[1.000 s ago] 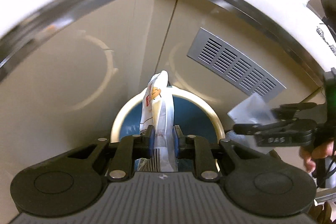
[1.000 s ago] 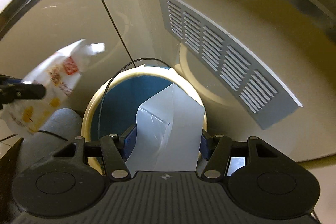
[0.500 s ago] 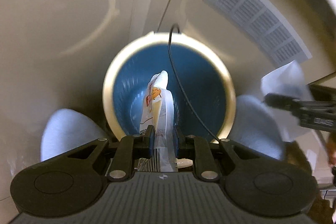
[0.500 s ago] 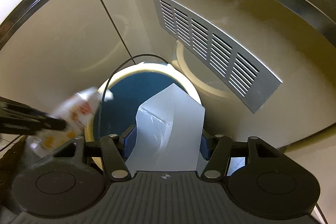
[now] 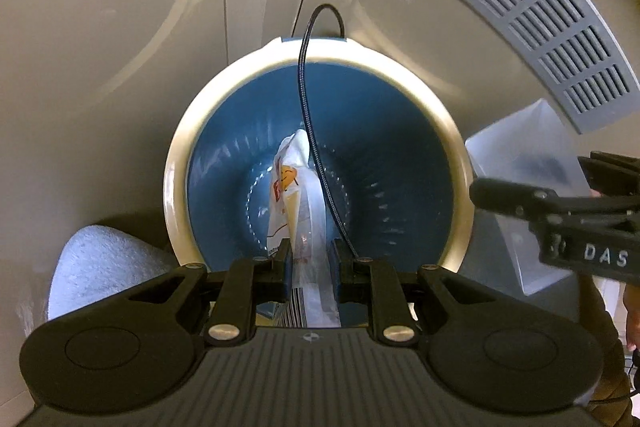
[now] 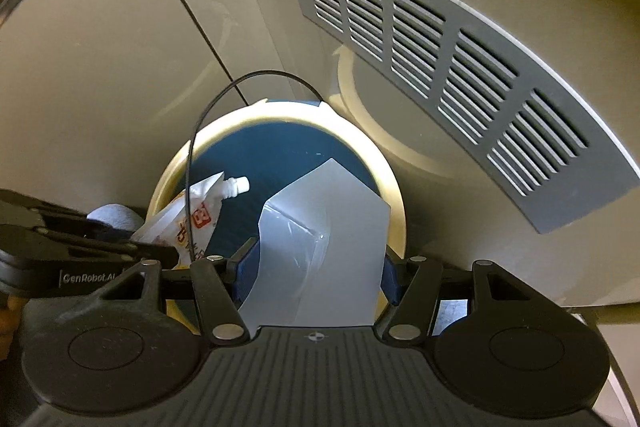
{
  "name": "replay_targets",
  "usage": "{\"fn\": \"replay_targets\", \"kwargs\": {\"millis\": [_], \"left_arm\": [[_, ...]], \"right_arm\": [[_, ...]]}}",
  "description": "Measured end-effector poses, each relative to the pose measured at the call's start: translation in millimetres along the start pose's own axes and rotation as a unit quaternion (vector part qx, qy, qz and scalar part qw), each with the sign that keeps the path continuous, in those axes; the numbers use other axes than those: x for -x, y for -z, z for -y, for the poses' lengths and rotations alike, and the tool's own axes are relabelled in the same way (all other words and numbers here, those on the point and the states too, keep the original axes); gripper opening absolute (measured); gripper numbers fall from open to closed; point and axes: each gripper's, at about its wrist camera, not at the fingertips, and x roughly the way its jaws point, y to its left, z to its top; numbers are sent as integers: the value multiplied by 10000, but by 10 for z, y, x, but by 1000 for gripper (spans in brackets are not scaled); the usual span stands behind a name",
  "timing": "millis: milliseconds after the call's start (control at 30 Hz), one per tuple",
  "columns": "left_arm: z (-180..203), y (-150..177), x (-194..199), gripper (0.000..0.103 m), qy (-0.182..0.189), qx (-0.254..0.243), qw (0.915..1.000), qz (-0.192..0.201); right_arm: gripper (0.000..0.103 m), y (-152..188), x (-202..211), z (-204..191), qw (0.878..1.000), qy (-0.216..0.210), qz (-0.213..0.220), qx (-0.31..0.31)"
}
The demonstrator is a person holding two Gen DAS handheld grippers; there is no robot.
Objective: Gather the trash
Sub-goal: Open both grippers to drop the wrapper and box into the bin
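Beige cabinet behind; left claw (image 5: 310, 261) now holds pouch (image 5: 298, 203) over bin (image 5: 176, 163).

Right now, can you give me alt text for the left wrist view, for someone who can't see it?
The left gripper, pointing down, pinches a white spouted pouch over the open mouth of a blue bin with a cream rim. A thin black cable loops across the bin. At the right edge, the right gripper holds a pale plastic wrapper beside the bin.

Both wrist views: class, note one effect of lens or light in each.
Left wrist view: fisheye bends the grey vent into an arc; the bin's cream rim glares. Right wrist view: the vent curves likewise, and the rim glows against the dark blue inside.
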Motion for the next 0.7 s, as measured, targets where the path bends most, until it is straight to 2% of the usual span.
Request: {"fn": "replay_targets", "kwargs": {"millis": [67, 100, 133, 167, 200, 333, 433, 533, 633, 700], "left_arm": [[7, -23, -24, 36, -6, 16, 10000, 9], [58, -43, -63, 59, 14, -10, 10000, 50], [76, -40, -42, 85, 44, -42, 9999, 119], [96, -39, -15, 95, 33, -65, 9998, 197], [118, -37, 17, 103, -15, -87, 9995, 299], [205, -37, 176, 103, -209, -347, 9981, 462], [220, 7, 430, 103, -314, -415, 9956, 774], [187, 86, 747, 103, -396, -500, 9912, 1161], [99, 189, 1071, 103, -423, -494, 9863, 1518], [40, 263, 1279, 103, -432, -423, 9838, 1690]], "right_arm": [[68, -17, -26, -2, 10000, 69, -20, -69], [69, -20, -26, -4, 9999, 96, -32, -111], [77, -25, -33, 1, 9998, 93, -45, -145], [84, -26, -27, 7, 9998, 83, -30, -156], [87, -19, 0, 3, 9998, 84, 7, -161], [91, 10, 208, 14, 9997, 67, 41, -216], [91, 41, 517, 24, 9997, -13, 219, -41], [92, 149, 982, 57, 9978, -19, 545, 376], [97, 371, 1528, 168, 9907, 129, 913, 999], [94, 565, 1863, 285, 9847, 270, 1000, 1404]]}}
